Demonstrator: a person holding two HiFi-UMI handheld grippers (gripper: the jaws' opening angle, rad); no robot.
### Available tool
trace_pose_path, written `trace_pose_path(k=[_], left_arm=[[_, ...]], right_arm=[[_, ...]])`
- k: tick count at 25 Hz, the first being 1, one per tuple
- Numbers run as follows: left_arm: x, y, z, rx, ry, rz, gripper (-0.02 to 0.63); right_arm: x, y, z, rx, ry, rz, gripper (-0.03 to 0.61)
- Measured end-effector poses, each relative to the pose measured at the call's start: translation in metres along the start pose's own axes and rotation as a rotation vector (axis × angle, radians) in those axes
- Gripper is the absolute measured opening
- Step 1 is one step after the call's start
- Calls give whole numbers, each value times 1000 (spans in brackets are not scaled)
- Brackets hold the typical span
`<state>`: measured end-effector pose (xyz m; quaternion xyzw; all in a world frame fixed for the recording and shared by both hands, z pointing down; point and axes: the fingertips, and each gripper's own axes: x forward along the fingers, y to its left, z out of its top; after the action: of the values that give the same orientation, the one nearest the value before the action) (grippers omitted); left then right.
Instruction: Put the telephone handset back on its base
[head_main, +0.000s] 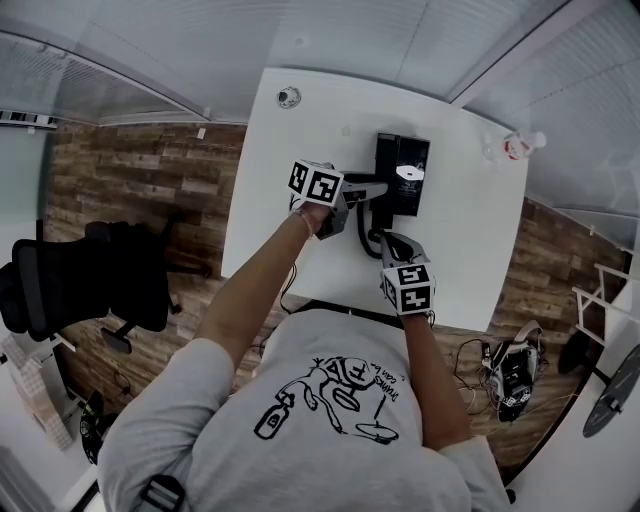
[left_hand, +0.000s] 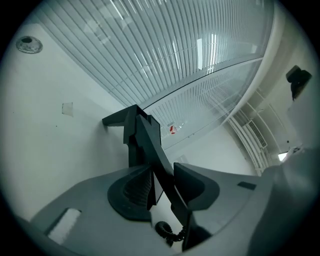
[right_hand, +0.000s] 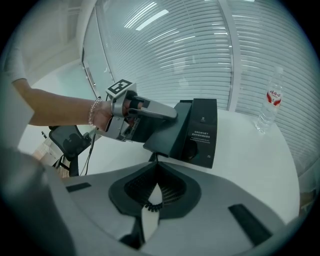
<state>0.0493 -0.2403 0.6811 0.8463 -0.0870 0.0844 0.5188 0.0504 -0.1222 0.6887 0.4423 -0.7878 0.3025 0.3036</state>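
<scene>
— Black handset (right_hand: 165, 135): where does it lie from each hand?

— Over the left half of the base (right_hand: 202, 130), in the left tongs (left_hand: 162, 175). They come at it from the side, so its long axis runs across them and along the length of the base. The left hand is right on it. The right is nearer the person, just short of the base.

— Do the left tongs have it pinched?

— Not that I can see. They stand partly open around it, with a sliver of white showing between one pad and the handset. It looks tilted, so I can't tell whether it sits fully in its cradle.

— And the right tongs (right_hand: 152, 200)?

— Closed, with the coiled cord (left_hand: 167, 231) caught in the seam between the tips.

— So what does the next move turn on?

— My guess is on keeping the long axis lined up with the cradle while the left tongs back out sideways, and on the cord staying slack.

— Room to do that?

— Plenty. Bare white table (head_main: 300, 130) lies to the left of the base, its edges are well off, and the bottle (right_hand: 269, 105) stands well apart at the far right.
</scene>
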Motion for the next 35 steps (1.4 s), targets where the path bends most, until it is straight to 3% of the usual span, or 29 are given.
trace_pose_path(k=[7, 11, 16, 22, 35], left_arm=[[0, 7, 5, 87, 73, 154, 214], [-3, 14, 8, 147, 100, 231, 222], [-2, 16, 13, 159, 109, 255, 222], [0, 26, 14, 115, 126, 304, 222], [1, 37, 17, 181, 136, 405, 221]], right_arm=[[3, -6, -1, 38, 10, -3, 5], [8, -6, 0, 40, 24, -2, 5], [20, -8, 0, 48, 52, 6, 5], [36, -15, -6, 91, 100, 7, 5], [58, -25, -12, 141, 165, 9, 4]])
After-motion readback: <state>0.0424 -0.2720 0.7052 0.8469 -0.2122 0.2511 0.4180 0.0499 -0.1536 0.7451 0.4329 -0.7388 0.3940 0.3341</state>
